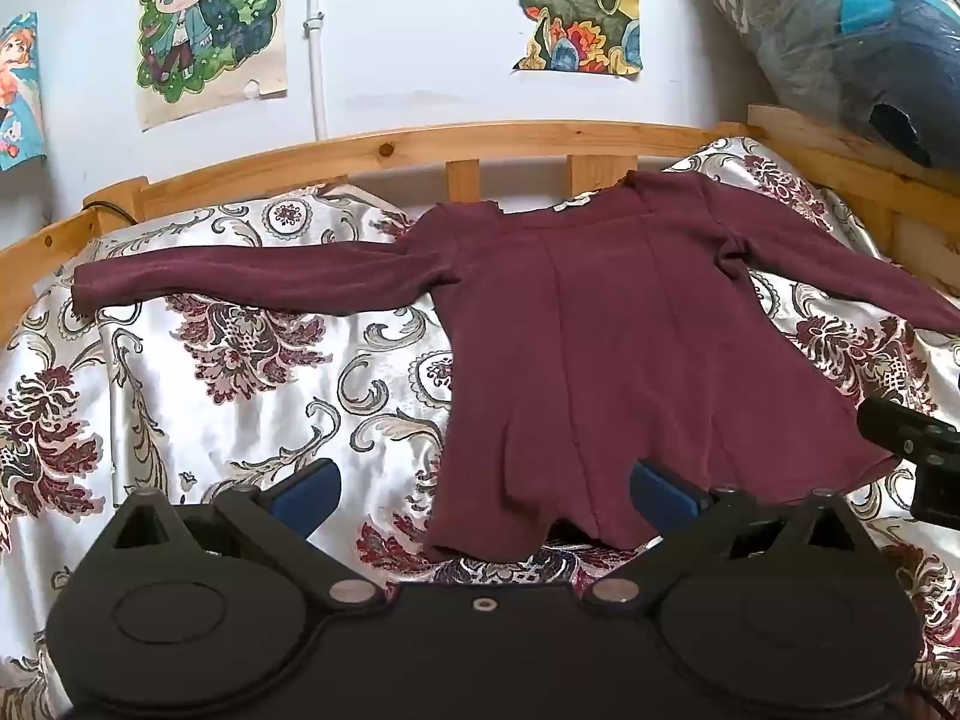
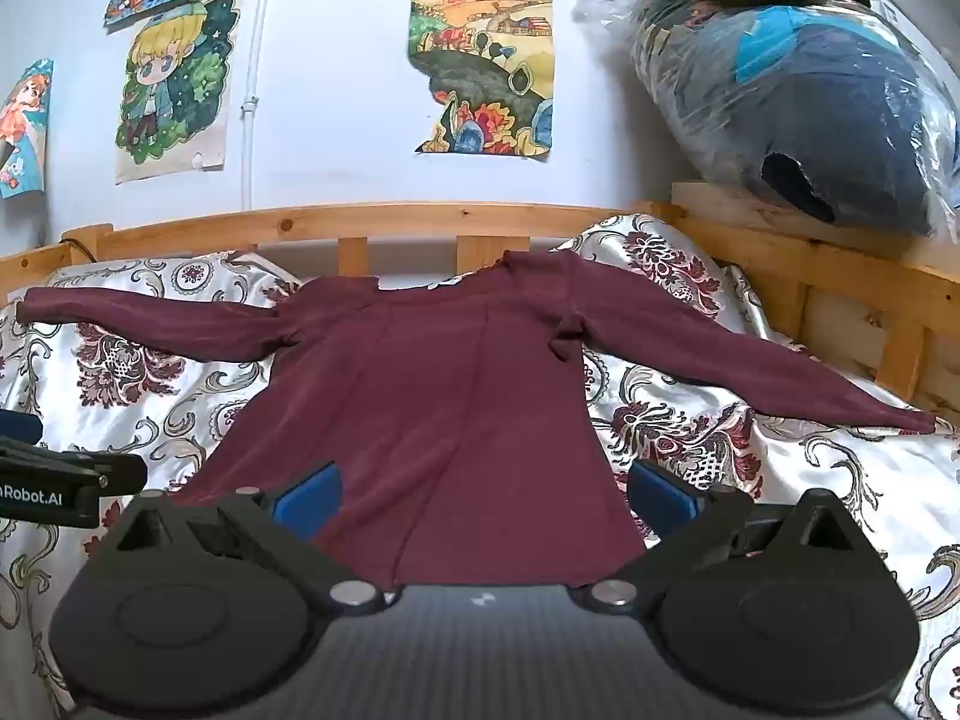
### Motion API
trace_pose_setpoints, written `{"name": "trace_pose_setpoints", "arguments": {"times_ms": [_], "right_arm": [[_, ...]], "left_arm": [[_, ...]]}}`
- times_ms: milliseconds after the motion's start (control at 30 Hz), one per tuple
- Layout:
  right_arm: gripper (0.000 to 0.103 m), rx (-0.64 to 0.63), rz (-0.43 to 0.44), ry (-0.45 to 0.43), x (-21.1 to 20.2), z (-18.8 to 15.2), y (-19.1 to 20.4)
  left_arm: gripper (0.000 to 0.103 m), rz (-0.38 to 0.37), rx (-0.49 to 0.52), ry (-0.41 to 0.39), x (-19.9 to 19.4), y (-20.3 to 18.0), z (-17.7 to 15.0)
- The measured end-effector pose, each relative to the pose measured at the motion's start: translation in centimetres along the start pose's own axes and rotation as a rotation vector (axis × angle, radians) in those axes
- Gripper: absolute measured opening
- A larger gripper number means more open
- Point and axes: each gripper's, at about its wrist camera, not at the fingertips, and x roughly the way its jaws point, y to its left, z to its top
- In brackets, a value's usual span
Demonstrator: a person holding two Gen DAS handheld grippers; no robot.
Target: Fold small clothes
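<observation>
Left wrist view: the left claw point(image 1: 485, 489) is spread wide, its two blue fingertips point(image 1: 306, 495) apart and pinching nothing, hovering over the near hem of a maroon long-sleeved top point(image 1: 600, 348). The top lies flat on a bed covered by a white satin bedspread point(image 1: 228, 396) with dark red floral swirls; its neckline points to 12 o'clock toward the wooden bed rail point(image 1: 420, 144), one sleeve runs out toward 9 o'clock, the other toward 3 o'clock. The hem's left corner sits between the two fingertips, the right fingertip lying over the cloth. At 3 o'clock the edge of the right claw point(image 1: 912, 450) shows as a black block just beside the hem. In the right wrist view, the right claw point(image 2: 483, 492) is likewise spread open with nothing clamped, its blue fingertips point(image 2: 663, 492) straddling the lower right part of the top point(image 2: 432, 396), close above the fabric; whether they touch it cannot be told. Part of the left claw point(image 2: 60, 480) enters at 9 o'clock. On the wall behind hang cartoon drawings point(image 2: 174, 84), and a plastic-wrapped bundle point(image 2: 810, 96) rests on the bed frame at 2 o'clock.
</observation>
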Motion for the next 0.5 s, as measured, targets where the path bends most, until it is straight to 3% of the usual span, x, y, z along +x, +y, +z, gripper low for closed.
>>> {"name": "trace_pose_setpoints", "arguments": {"times_ms": [500], "right_arm": [[0.103,0.001,0.000,0.007,0.0,-0.1,0.0]], "left_arm": [[0.102,-0.006,0.001,0.004,0.1,0.2,-1.0]]}}
